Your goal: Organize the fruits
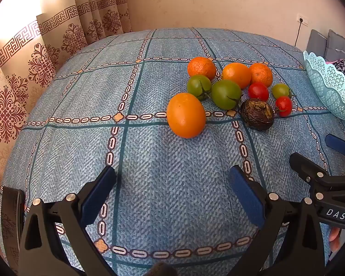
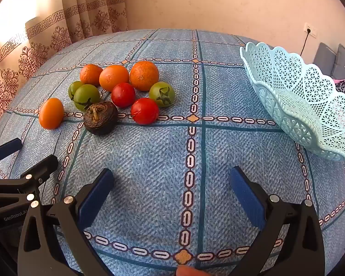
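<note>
Both tongs sit lowest in their views, nearest the lens. Left tongs [image 1: 172, 193] spread wide w/ nothing between the blue pads, hanging over bare cloth; right tongs [image 2: 171, 193] likewise spread and empty. Each pair shows at the edge of the other's view, so they're side by side, near each other.

Fruit lies in a loose cluster further out on the cloth, left of the basket:
- big smooth orange fruit [image 1: 185, 115], nearest the left tongs, at the cluster's left edge
- dark wrinkled fruit [image 2: 100, 117], front-centre
- 2 red tomatoes [image 2: 145, 110], one just behind the other
- 3 green tomatoes [image 1: 226, 94]: 2 touching at left-centre, a smaller one off to the right
- 3 more orange fruits [image 2: 144, 75] in a row at the back

Pale blue lattice basket [image 2: 294, 105] w/ scalloped rim stands tilted at the right, well apart from the fruit, nothing inside as far as seen.

All of it rests on a blue checked cloth [image 1: 149, 151] w/ chain-pattern lines; can't tell if bed or worktop underneath. Patterned curtain [image 1: 34, 64] far left, plain wall behind, socket w/ cable [image 2: 310, 32] upper right.
</note>
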`<state>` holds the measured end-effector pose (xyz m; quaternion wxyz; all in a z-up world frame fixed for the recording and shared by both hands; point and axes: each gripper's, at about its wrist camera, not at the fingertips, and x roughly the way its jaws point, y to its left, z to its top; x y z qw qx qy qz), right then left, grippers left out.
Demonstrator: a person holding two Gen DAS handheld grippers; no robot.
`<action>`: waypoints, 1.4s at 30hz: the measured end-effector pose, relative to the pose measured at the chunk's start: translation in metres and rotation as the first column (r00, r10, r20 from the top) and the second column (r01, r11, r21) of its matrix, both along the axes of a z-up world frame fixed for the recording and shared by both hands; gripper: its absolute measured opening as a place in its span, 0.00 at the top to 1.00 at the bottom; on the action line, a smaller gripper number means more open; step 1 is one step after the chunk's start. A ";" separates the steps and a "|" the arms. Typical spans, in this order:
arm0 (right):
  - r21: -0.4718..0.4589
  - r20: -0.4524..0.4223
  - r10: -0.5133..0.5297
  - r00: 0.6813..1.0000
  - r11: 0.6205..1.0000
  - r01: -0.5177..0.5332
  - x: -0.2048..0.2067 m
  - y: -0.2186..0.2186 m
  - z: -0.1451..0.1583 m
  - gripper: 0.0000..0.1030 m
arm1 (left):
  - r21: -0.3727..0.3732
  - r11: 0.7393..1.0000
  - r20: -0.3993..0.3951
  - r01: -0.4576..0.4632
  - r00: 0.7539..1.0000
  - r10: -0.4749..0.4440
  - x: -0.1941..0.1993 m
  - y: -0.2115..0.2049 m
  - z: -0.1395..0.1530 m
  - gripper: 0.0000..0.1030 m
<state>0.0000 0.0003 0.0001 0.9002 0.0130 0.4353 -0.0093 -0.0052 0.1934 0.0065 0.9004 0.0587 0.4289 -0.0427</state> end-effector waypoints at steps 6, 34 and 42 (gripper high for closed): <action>0.006 -0.001 0.000 1.000 1.000 0.000 0.000 0.000 0.000 0.05 | 0.001 1.000 0.000 0.000 1.000 0.000 0.000 0.000 0.000 0.02; 0.005 -0.003 0.001 1.000 1.000 -0.001 0.000 0.000 -0.001 0.05 | -0.006 1.000 -0.006 0.000 1.000 0.000 0.002 0.001 -0.001 0.02; 0.007 -0.003 0.001 1.000 1.000 -0.001 0.000 0.000 -0.001 0.05 | -0.006 1.000 -0.007 0.000 1.000 0.000 0.001 0.001 -0.001 0.02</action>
